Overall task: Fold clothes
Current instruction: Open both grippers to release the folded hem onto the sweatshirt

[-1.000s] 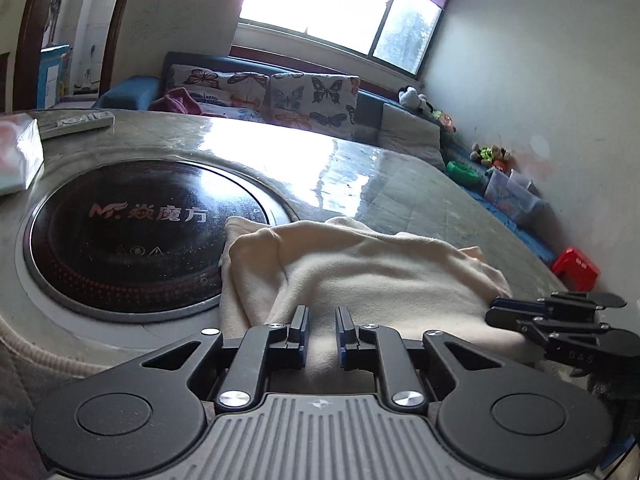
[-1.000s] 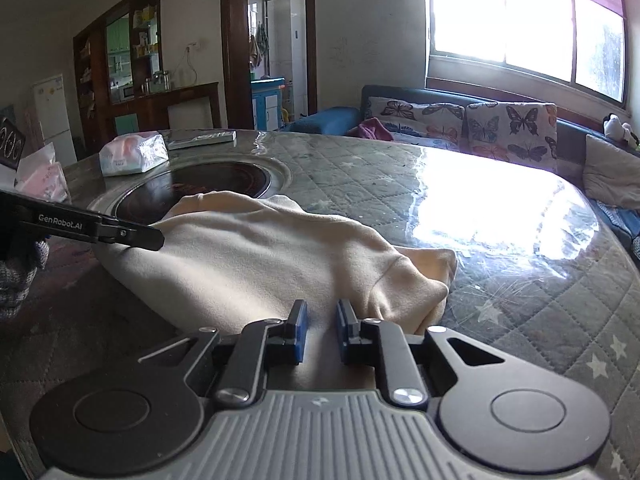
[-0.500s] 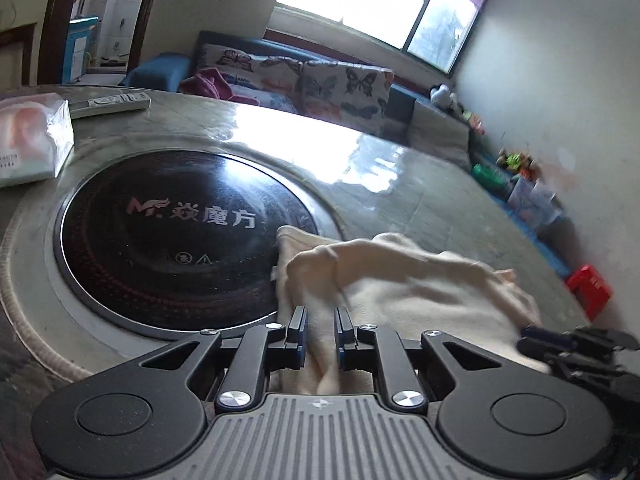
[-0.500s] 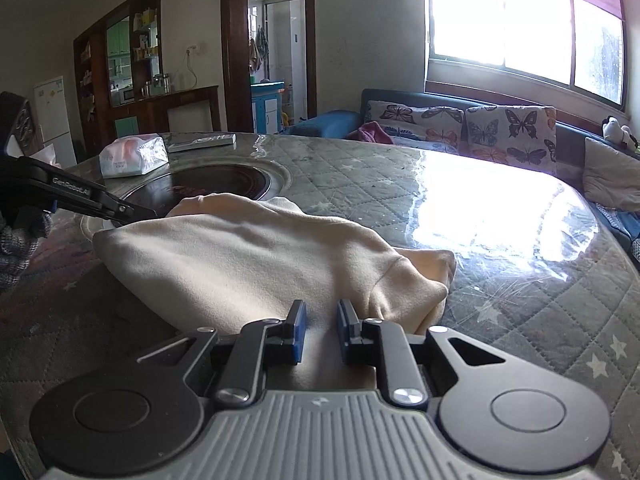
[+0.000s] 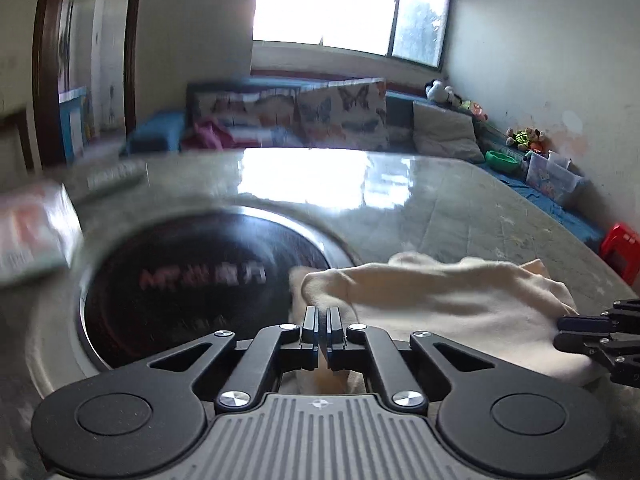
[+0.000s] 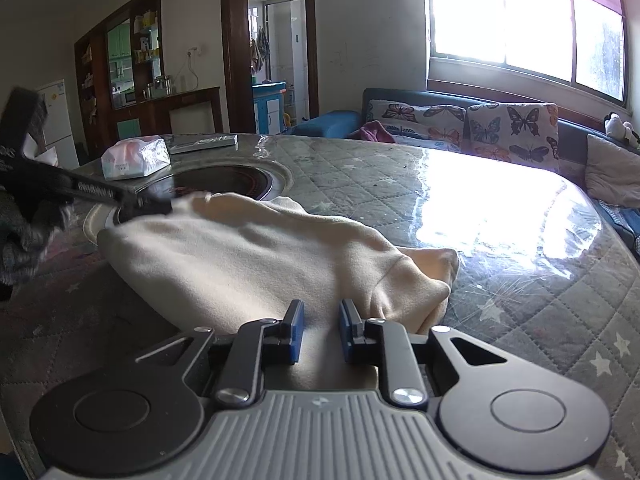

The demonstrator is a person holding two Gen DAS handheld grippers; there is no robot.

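Observation:
A cream fleece garment point(image 5: 448, 304) lies bunched on the round table, partly over the dark hotplate; it also shows in the right wrist view point(image 6: 256, 256). My left gripper point(image 5: 321, 316) is shut on a fold of the garment's left edge and holds it lifted. It appears from the side in the right wrist view point(image 6: 160, 204). My right gripper point(image 6: 320, 320) is slightly open, its blue pads point(image 6: 298, 330) either side of the cloth near the cuff end; it shows at the right of the left wrist view point(image 5: 564, 330).
A round black induction hotplate point(image 5: 192, 280) is set in the quilted table point(image 6: 520, 280). A tissue pack point(image 6: 134, 158) and a remote point(image 6: 204, 145) lie at the far side. A sofa with butterfly cushions point(image 6: 472, 128) stands beyond.
My left gripper has closed fully on the garment's left fold and pulled it up and left; the view is motion-blurred. My right gripper has stayed in place.

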